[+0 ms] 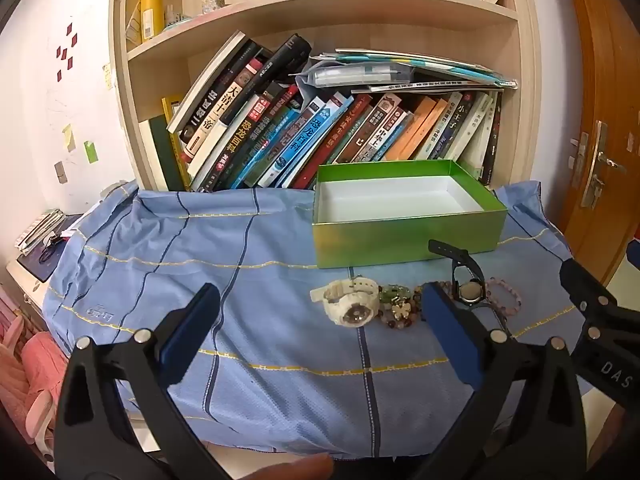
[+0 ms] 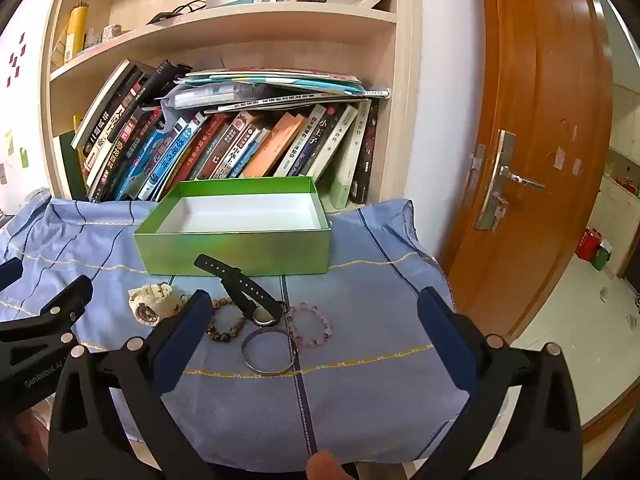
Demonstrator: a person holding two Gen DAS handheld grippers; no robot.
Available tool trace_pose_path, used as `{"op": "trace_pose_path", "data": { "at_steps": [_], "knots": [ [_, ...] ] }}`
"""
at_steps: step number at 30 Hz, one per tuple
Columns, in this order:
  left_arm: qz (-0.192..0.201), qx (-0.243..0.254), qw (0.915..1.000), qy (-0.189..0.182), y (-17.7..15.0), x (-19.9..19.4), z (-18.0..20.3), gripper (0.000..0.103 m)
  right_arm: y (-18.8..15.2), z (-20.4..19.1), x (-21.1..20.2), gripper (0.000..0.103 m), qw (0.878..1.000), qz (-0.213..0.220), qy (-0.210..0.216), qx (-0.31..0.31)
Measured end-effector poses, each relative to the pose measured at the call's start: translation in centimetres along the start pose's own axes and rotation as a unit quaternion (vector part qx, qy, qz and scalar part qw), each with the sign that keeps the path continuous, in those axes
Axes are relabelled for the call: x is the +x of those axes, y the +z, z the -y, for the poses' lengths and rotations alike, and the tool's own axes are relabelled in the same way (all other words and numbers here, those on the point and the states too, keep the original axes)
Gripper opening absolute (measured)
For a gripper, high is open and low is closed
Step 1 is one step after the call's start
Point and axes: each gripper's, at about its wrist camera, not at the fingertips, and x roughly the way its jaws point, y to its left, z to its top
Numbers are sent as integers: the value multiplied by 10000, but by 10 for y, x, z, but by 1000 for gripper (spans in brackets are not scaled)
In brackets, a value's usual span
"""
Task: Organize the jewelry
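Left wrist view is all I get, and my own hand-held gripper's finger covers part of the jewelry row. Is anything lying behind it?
Observer: Yes. A thin silver metal bangle lies flat on the blue checked cloth, on the near side of the black-strapped watch.
Operator: Is it clear of the other pieces?
Observer: No. Its right edge appears to touch the pink bead bracelet.
Operator: What is the right hand-held gripper doing?
Observer: The right hand-held gripper is open and holds nothing; the bangle and pink bracelet show between its fingers.
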Motion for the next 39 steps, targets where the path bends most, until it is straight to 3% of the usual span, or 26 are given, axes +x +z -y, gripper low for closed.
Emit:
{"op": "trace_pose_path", "data": {
  "at_steps": [39],
  "knots": [
    [-107, -35, 9999, -14, -6, 8, -4, 99, -2, -4, 4, 100, 10000, -72, -2, -13]
  ]
}}
